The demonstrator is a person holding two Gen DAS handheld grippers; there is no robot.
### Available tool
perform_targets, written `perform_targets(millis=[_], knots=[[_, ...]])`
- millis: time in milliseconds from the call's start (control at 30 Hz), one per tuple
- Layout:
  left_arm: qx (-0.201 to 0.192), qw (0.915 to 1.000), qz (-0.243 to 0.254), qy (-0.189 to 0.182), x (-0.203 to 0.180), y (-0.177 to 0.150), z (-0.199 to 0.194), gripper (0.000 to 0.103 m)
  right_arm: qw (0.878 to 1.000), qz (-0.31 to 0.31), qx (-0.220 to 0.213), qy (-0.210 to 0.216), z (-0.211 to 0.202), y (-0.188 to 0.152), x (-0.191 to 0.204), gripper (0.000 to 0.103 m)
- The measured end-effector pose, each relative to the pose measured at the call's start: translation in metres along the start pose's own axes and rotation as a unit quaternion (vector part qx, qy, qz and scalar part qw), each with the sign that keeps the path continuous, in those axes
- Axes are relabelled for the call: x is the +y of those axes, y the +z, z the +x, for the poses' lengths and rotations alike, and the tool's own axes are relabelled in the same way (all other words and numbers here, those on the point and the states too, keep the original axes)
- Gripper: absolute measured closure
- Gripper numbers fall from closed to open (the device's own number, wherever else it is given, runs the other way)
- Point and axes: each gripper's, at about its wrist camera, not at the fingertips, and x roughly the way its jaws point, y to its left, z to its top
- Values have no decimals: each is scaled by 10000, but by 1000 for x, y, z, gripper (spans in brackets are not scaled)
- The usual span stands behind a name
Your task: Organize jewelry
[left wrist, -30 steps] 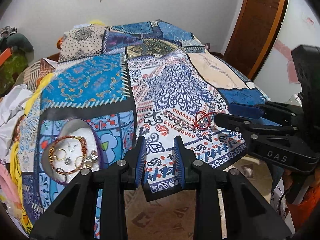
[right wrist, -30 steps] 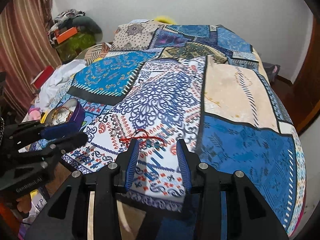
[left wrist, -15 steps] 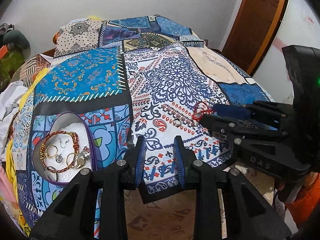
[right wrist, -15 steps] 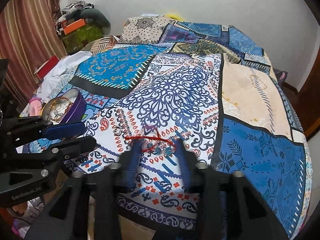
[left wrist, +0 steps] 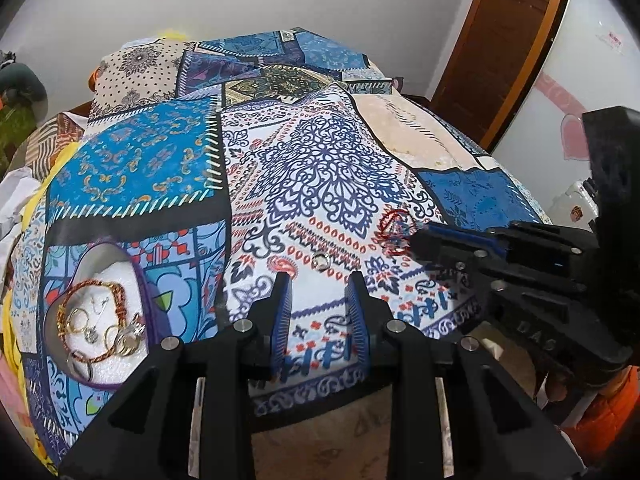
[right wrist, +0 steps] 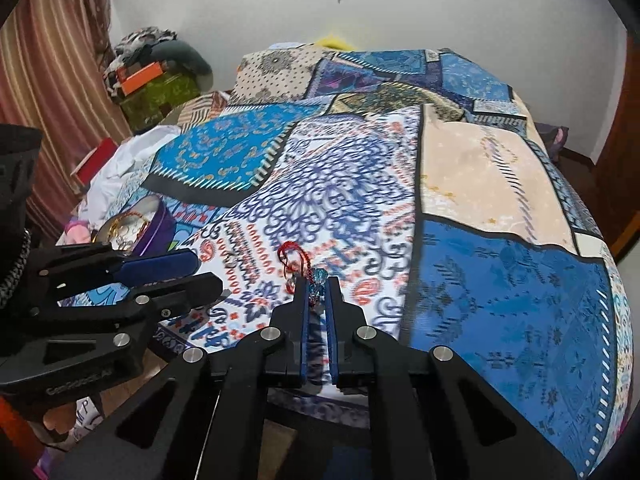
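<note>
A red cord bracelet with blue beads [right wrist: 298, 266] lies on the patterned bedspread; my right gripper [right wrist: 317, 286] is shut on its beaded end. It also shows in the left wrist view [left wrist: 394, 228] at the tip of the right gripper [left wrist: 420, 238]. A small silver ring [left wrist: 321, 261] lies on the spread just beyond my left gripper [left wrist: 318, 280], which is open and empty. A purple round box [left wrist: 100, 312] at the left holds gold bangles, rings and a red-gold bracelet; it also shows in the right wrist view [right wrist: 136, 224].
The patchwork bedspread [left wrist: 312, 168] covers the whole bed, its front edge [left wrist: 320, 396] hanging just under my grippers. Clothes and boxes [right wrist: 152, 76] pile up at the bed's left side. A wooden door [left wrist: 500, 40] stands at the back right.
My right gripper moved forward to the red bracelet and closed on its beaded end. The left gripper shifted slightly and stayed open.
</note>
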Motion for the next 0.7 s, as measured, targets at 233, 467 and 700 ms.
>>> perform_targets(millis=[233, 467, 700], knots=[[-41, 9998, 38, 181, -6, 7, 10, 82, 9997, 136, -202, -37, -14, 3, -13, 97], [-90, 9997, 74, 222, -7, 9, 13, 96, 9996, 150, -253, 10, -17, 3, -16, 97], [-180, 9996, 63, 220, -8, 6, 1, 96, 9991, 150, -398, 13, -29, 7, -14, 97]])
